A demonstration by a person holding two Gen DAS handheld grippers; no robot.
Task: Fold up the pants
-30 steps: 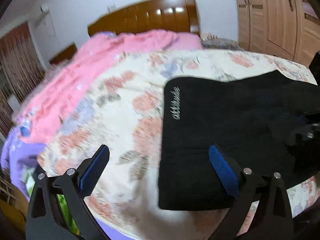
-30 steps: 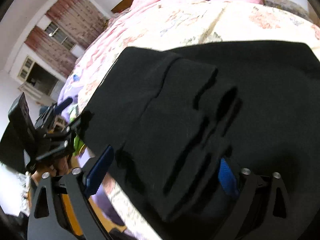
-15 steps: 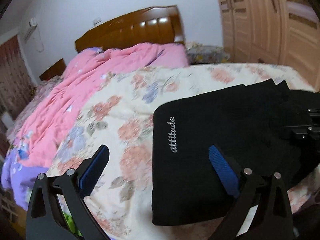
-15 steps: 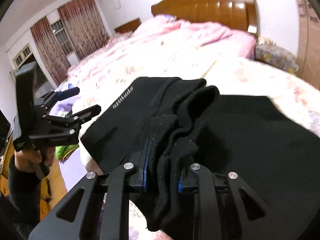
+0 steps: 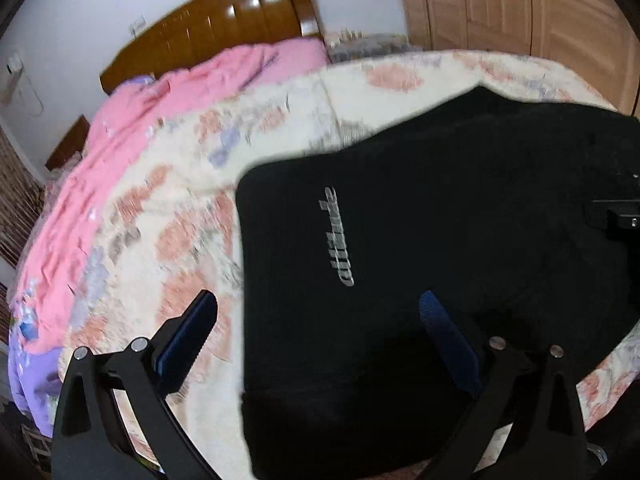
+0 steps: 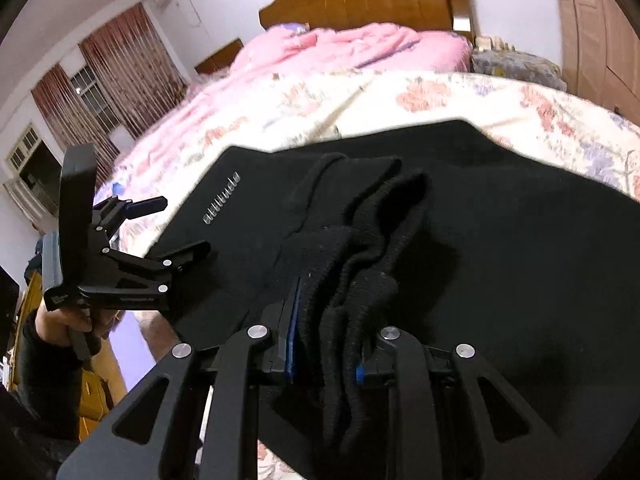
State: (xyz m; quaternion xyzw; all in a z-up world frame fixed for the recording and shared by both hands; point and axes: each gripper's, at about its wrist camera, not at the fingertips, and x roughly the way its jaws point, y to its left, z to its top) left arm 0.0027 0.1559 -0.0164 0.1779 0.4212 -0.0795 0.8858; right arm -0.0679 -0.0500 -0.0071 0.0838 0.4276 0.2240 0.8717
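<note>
On a bed (image 5: 280,128) under a floral quilt, the left-wrist view shows black pants (image 5: 400,240) lying flat near the foot edge, silver lettering up. The left gripper (image 5: 316,328) hangs above them, jaws spread wide with nothing between — one blue pad over the quilt, one over the cloth. In the right-wrist view, the right gripper (image 6: 326,344) pinches a bunched fold of the pants (image 6: 500,260) between its jaws, while the left gripper (image 6: 160,224) — held in a hand (image 6: 76,320) — stands open at the left.
</note>
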